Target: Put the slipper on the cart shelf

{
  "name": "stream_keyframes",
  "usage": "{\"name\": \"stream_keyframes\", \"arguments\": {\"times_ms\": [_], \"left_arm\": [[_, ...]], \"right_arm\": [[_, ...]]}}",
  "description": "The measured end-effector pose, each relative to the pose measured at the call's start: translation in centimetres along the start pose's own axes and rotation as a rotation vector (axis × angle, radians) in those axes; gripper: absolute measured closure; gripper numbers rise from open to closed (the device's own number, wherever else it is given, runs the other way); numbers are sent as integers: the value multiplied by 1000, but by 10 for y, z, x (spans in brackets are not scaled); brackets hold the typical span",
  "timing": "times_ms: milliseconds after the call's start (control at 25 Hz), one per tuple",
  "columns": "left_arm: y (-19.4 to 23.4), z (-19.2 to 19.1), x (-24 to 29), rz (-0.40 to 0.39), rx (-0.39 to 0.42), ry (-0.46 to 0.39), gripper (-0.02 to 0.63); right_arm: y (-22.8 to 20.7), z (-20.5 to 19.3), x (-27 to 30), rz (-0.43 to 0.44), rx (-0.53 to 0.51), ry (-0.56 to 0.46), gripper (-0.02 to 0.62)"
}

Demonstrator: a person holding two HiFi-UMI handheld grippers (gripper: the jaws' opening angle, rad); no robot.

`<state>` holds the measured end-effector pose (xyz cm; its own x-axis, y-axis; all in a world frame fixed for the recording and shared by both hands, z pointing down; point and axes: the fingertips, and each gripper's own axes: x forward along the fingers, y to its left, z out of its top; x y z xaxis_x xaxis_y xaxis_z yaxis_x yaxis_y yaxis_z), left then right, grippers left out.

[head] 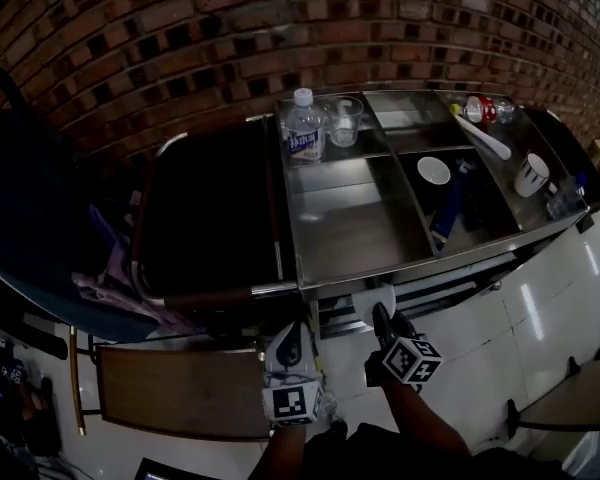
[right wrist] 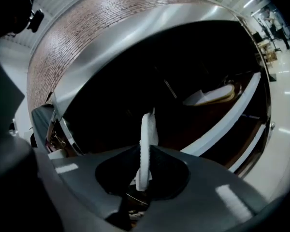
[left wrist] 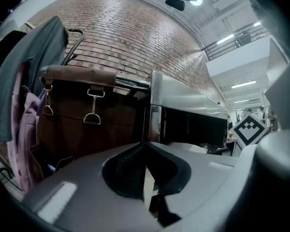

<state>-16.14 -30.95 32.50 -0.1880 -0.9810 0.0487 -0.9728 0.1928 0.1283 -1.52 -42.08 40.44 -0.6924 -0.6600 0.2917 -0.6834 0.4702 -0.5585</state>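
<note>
A white slipper (head: 373,301) hangs in front of the cart's lower shelves, and my right gripper (head: 382,320) is shut on it. In the right gripper view the slipper (right wrist: 146,139) stands edge-on between the jaws, which point into the dark shelf opening (right wrist: 183,71). A second pale slipper (right wrist: 210,94) lies on the shelf, behind its white rim (right wrist: 232,117). My left gripper (head: 290,356) hovers just left of the right one, low before the cart. In its own view the left gripper (left wrist: 147,187) has its jaws close together, with only a thin pale sliver between them.
The steel cart top (head: 350,230) carries a water bottle (head: 302,126), a glass (head: 346,120) and two white cups (head: 433,171) (head: 530,174). A brown bag (left wrist: 87,115) hangs at the cart's left end. Clothes (head: 30,218) hang further left. A brick wall (head: 180,38) stands behind.
</note>
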Motion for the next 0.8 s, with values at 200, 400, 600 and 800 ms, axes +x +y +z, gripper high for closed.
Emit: {"name": "stream_keyframes", "arguments": {"times_ms": [200, 400, 600, 800], "left_arm": [[6, 11, 16, 10, -37, -27, 591], [13, 14, 24, 13, -60, -56, 591], [16, 5, 20, 18, -74, -36, 591], [7, 5, 20, 12, -58, -15, 591]], "right_arm": [[-2, -1, 35, -18, 20, 31, 549], [-10, -9, 58, -55, -3, 56, 549], [-24, -19, 66, -126, -97, 95, 532], [-25, -19, 69, -161, -318, 150, 518]]}}
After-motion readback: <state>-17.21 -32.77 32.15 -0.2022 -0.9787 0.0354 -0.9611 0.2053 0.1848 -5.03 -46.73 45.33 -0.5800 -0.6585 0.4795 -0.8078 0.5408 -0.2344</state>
